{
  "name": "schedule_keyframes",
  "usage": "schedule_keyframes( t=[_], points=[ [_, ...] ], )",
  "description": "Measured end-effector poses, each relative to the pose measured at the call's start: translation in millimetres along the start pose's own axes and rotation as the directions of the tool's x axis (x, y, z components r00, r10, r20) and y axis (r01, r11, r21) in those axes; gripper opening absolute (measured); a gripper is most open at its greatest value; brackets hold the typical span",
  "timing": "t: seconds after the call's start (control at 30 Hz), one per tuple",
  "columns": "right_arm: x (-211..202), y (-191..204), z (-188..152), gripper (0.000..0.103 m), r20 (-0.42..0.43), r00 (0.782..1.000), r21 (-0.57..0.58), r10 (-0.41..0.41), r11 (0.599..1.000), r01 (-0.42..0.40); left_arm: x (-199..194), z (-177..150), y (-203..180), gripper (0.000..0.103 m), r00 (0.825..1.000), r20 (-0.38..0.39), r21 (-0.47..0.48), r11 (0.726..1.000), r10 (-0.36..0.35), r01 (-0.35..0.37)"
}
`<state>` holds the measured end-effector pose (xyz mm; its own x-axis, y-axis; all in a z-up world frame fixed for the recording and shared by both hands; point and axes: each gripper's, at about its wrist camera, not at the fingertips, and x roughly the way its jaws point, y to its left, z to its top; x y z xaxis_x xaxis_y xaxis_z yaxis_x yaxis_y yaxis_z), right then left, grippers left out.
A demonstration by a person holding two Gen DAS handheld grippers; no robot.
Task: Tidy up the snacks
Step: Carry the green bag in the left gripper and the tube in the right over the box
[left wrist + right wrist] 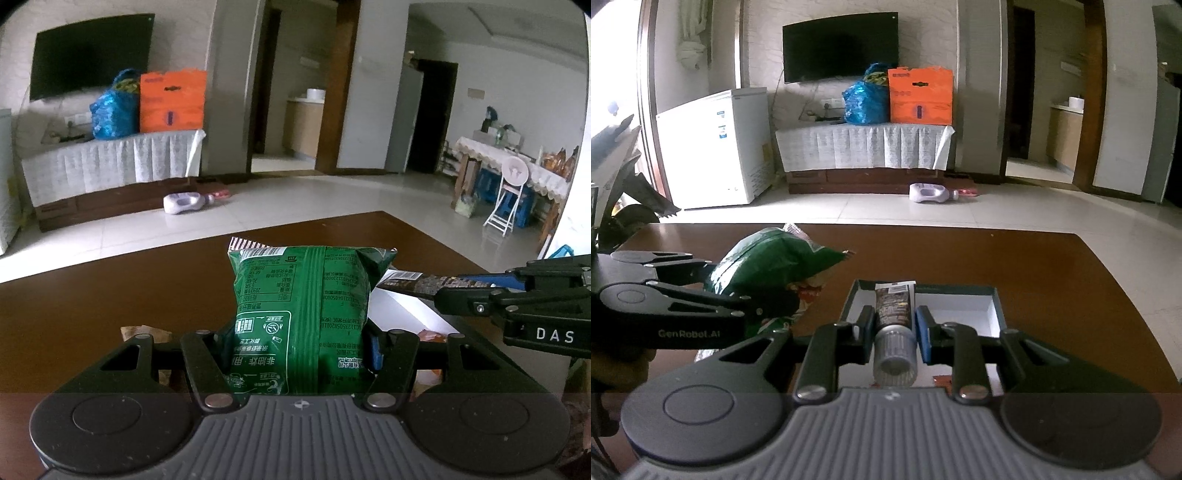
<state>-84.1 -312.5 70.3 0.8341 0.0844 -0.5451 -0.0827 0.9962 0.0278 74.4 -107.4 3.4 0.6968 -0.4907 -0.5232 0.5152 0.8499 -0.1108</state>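
Note:
My left gripper (295, 347) is shut on a green snack bag (303, 314), which stands upright between the fingers above the brown table (110, 295). From the right wrist view the same green bag (768, 269) sits at the left, in the left gripper (731, 291). My right gripper (894, 325) is shut on a brown tube (894, 306) with a pale ribbed cap facing the camera. The tube hangs over an open box (960, 306) with a white inside and a dark rim. In the left wrist view the right gripper (454, 290) and tube (410, 282) are over the box (402, 314).
More snack packets lie on the table: a red one (809, 291) behind the green bag and others (147, 332) under my left gripper. The table's far edge (923, 227) meets tiled floor, where a purple bottle (931, 194) lies. A white freezer (713, 147) stands far left.

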Motion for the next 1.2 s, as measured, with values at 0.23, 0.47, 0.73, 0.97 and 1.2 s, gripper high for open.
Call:
schedule_keyframes(
  t=[0.23,0.47,0.73,0.97,1.2],
  points=[
    [4,-5,0,0.024,-0.013,1.0,0.007,-0.024,1.0,0.024,12,4,-7,0.062,1.0,-0.007,0.014,1.0,-0.025,0.025],
    [5,-14,-3,0.024,-0.02,0.999,0.013,-0.046,0.999,0.047,22,3,-15,0.062,0.999,-0.016,0.019,0.999,-0.041,0.041],
    [18,-19,-6,0.024,-0.049,0.996,0.009,-0.071,0.997,0.071,36,3,-27,0.062,0.997,-0.029,0.026,0.998,-0.064,0.065],
    [31,-29,-12,0.024,-0.079,0.992,0.004,-0.099,0.995,0.1,51,-1,-32,0.062,0.996,-0.056,0.031,0.997,-0.066,0.068],
    [42,-30,-17,0.024,-0.095,0.99,-0.009,-0.109,0.994,0.109,63,-1,-36,0.062,0.994,-0.081,0.04,0.996,-0.076,0.08]
  ],
)
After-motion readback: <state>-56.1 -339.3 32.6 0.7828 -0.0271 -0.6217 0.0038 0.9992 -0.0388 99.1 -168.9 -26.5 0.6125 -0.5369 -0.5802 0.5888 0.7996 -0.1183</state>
